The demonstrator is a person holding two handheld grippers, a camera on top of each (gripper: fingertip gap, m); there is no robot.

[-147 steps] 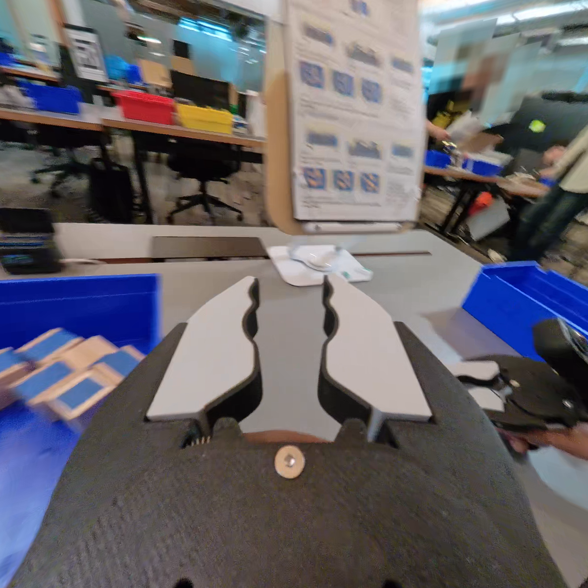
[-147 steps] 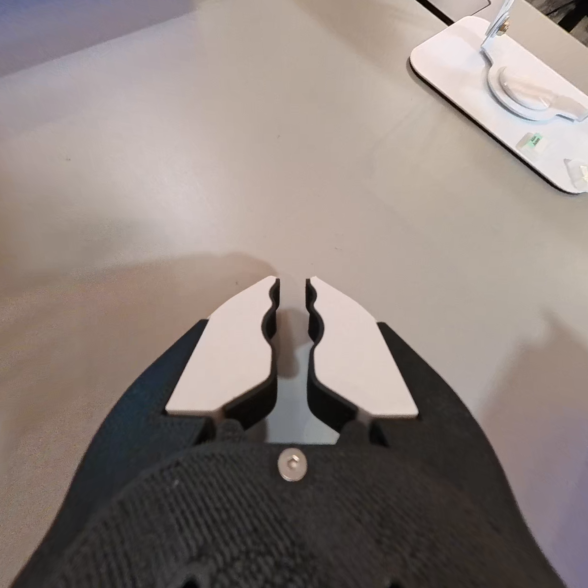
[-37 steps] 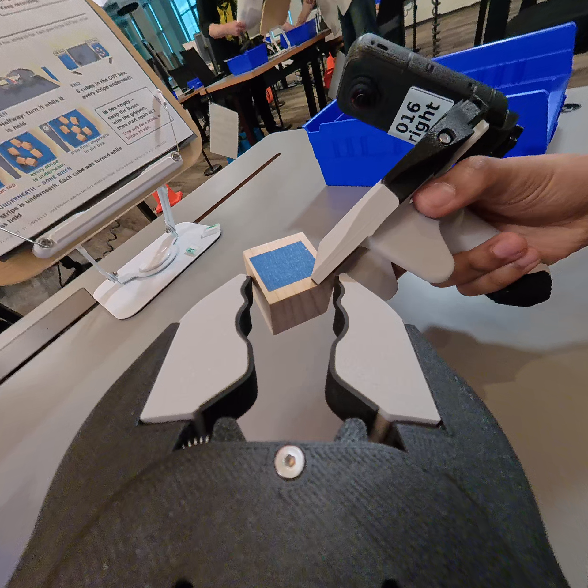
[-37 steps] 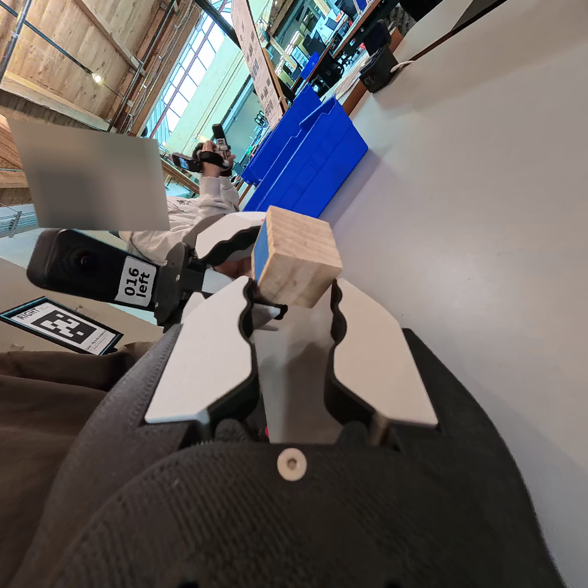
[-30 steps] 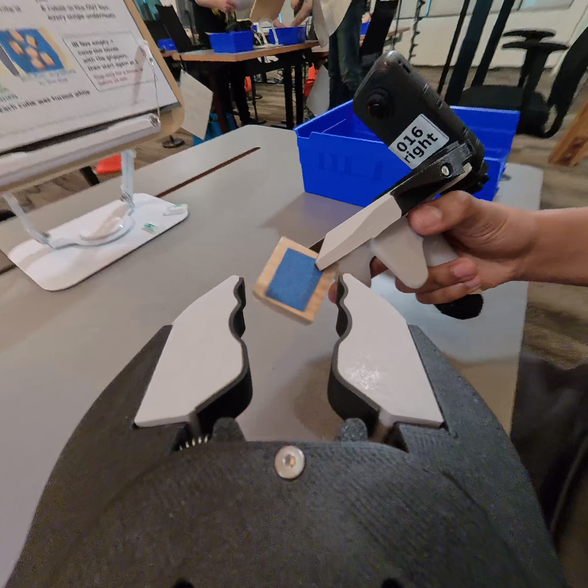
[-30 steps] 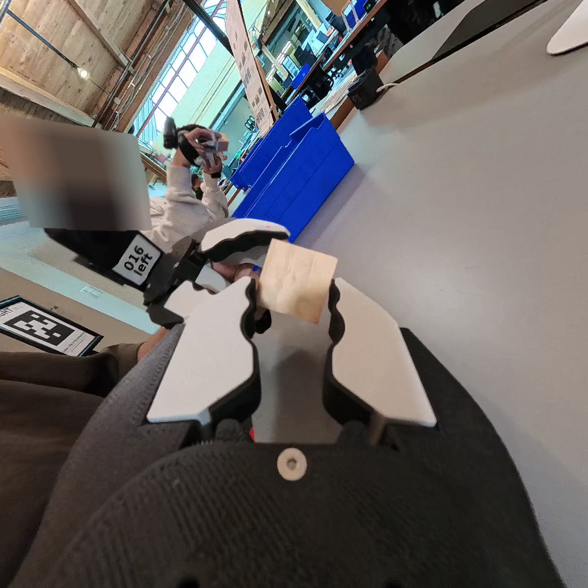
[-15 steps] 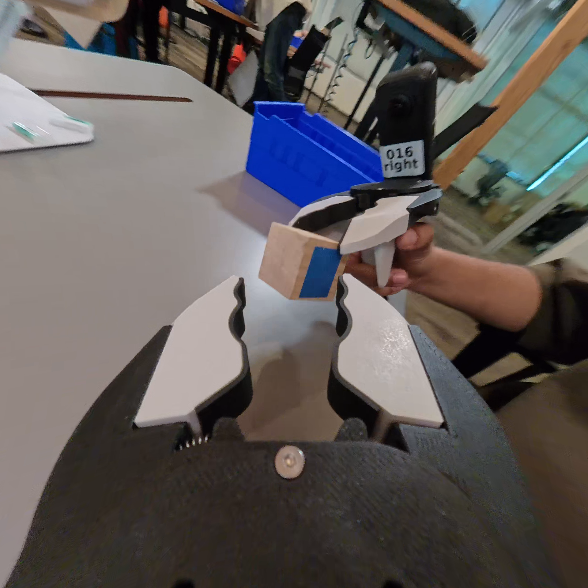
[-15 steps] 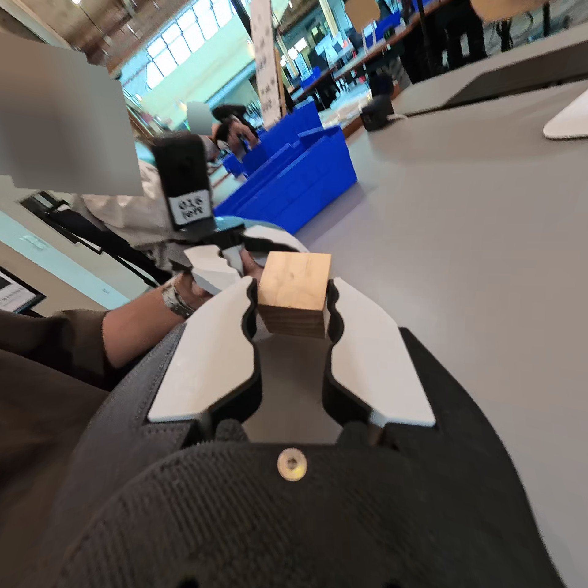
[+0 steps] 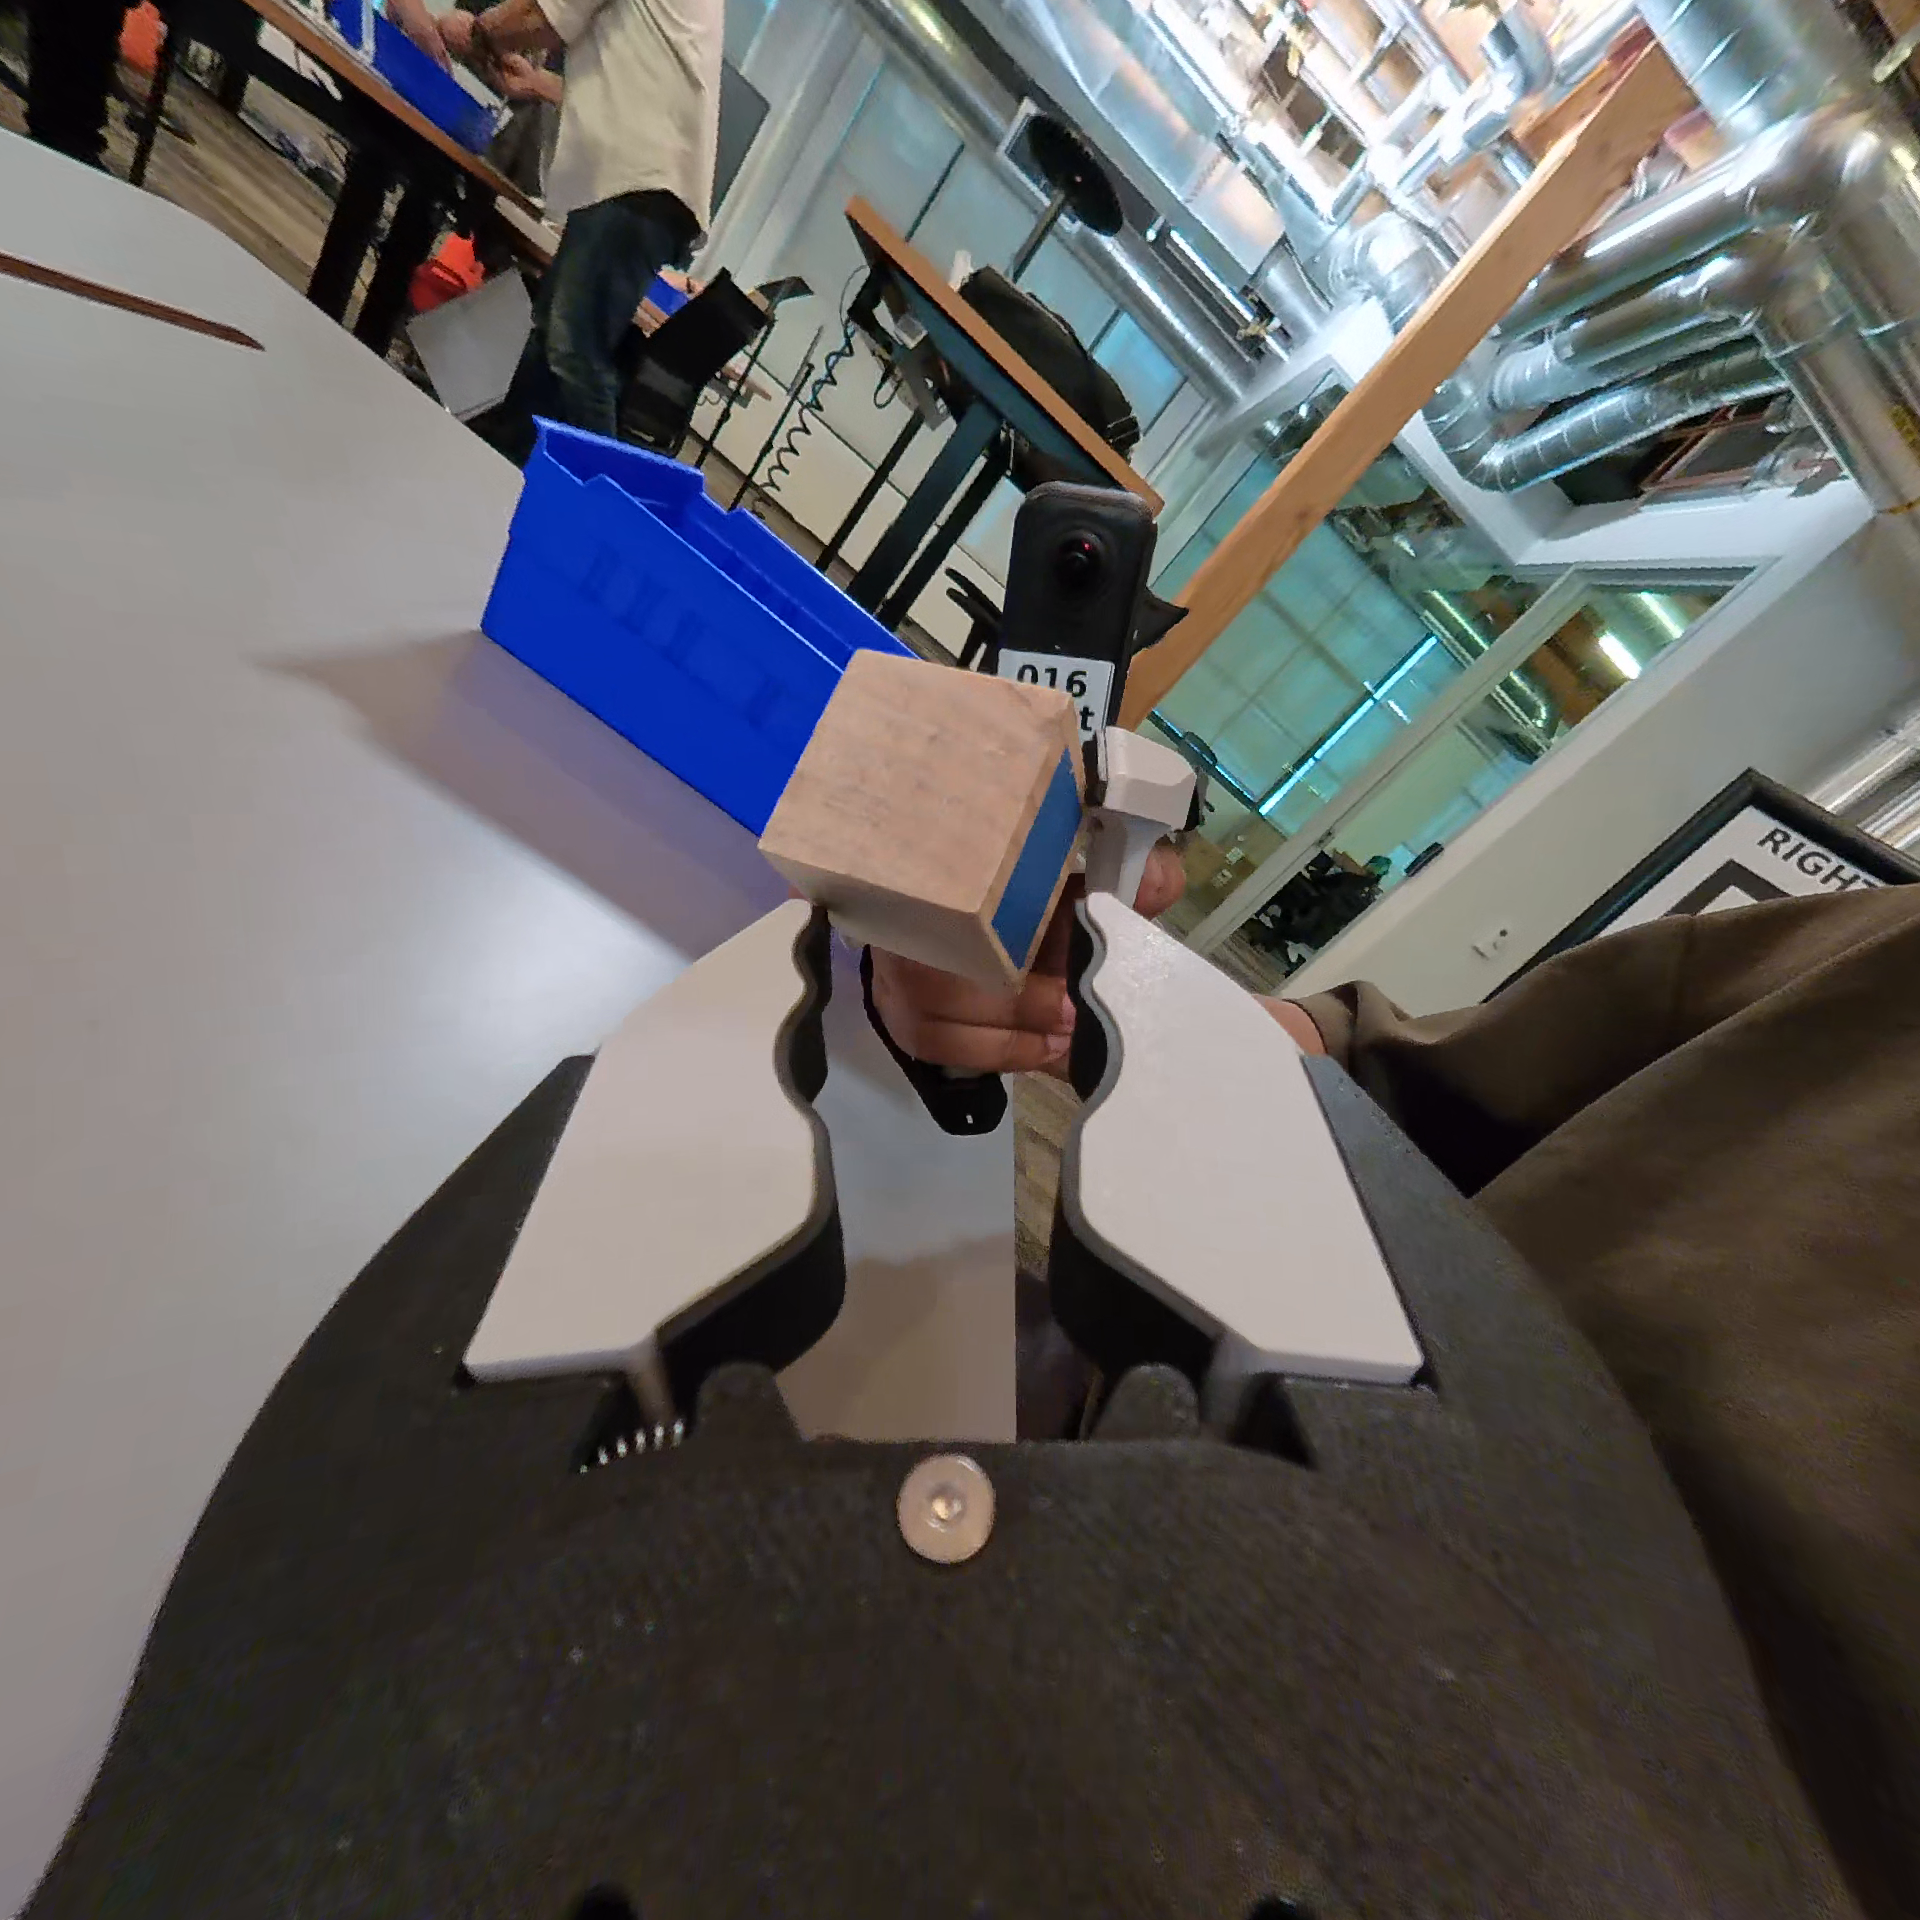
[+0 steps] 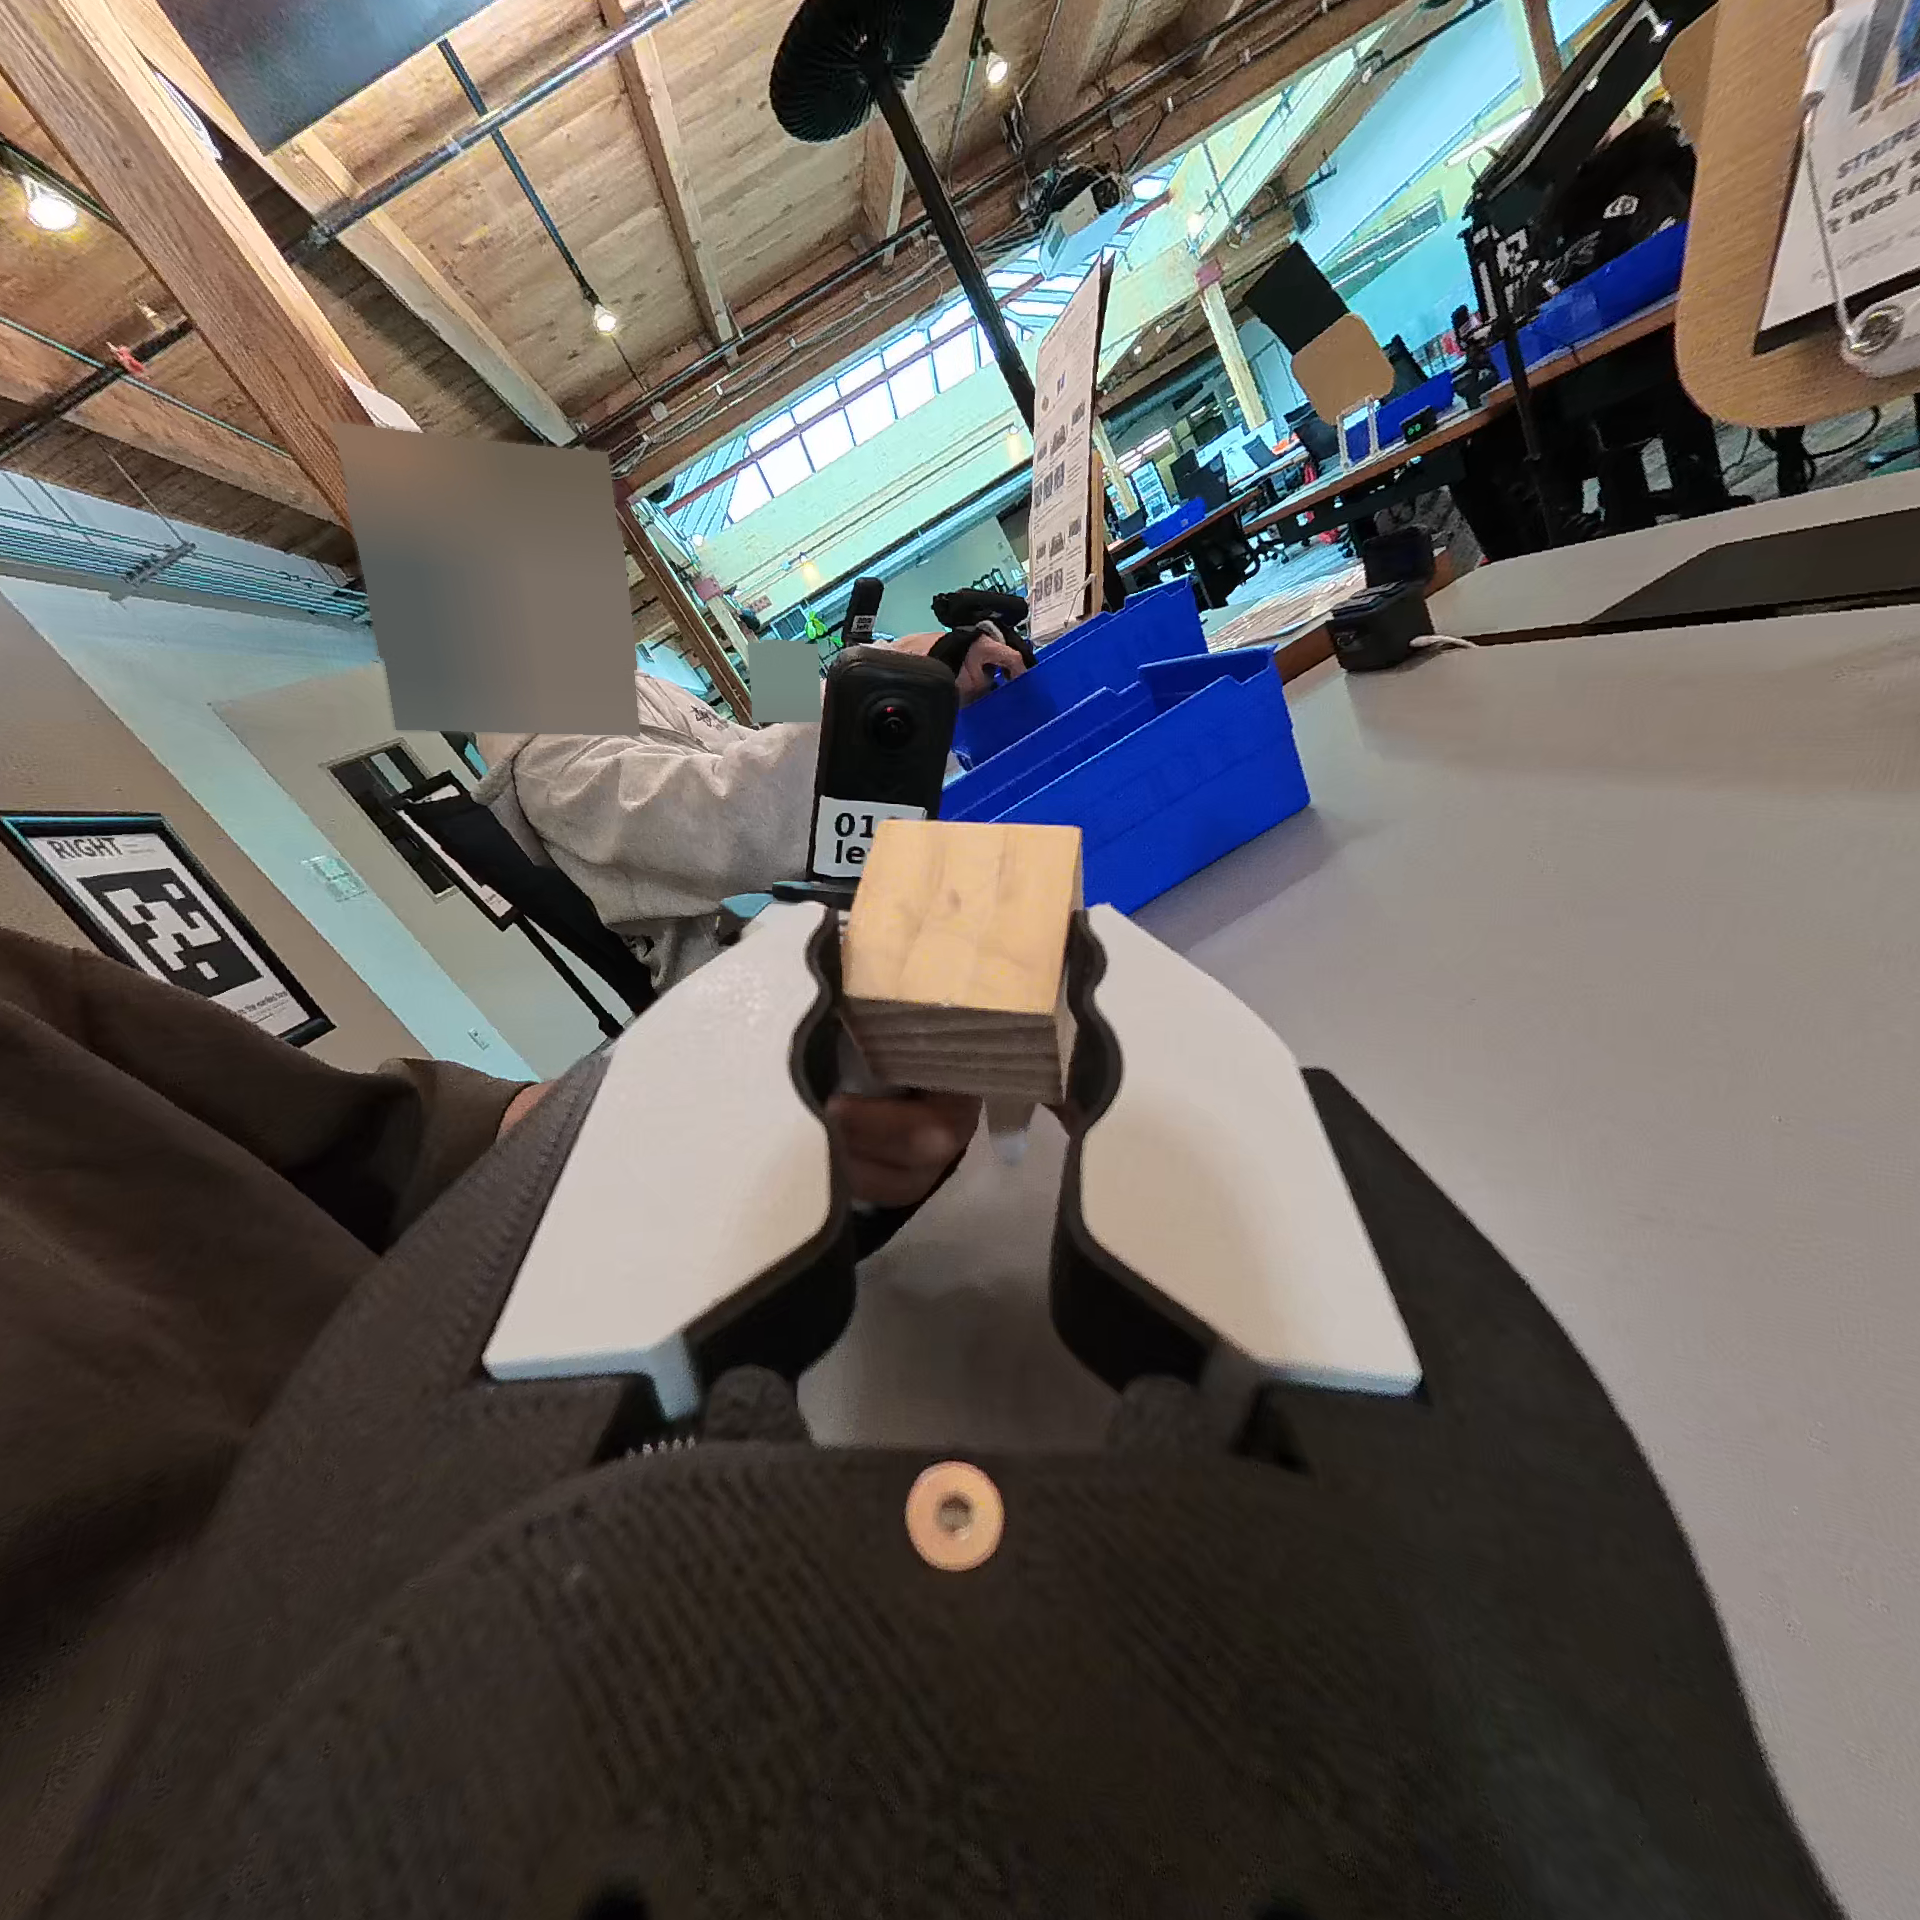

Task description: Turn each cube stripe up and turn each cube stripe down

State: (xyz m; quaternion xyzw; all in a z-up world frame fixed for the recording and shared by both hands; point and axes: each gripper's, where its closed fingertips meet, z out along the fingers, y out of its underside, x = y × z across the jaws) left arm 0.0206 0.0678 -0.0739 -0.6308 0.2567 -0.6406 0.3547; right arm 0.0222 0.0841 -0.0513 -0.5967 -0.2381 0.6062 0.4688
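A wooden cube with a blue stripe face on its right side hangs in the air over the grey table. My right gripper is shut on the cube, with plain wood faces towards its camera. In the left wrist view, one of the right gripper's fingers shows behind the cube. My left gripper is open, its fingertips just under and around the cube's near end. Its camera body shows behind the cube in the right wrist view.
A blue bin stands on the table behind the cube; it also shows in the right wrist view with more bins behind it. A clipboard stand is at the far right. People work at other tables in the background. Less than 4 cm separates the two grippers' tips.
The right gripper has levelled out and turned the cube, so the blue face went from facing the left camera to the cube's right side. The left gripper has closed in on the cube, still open.
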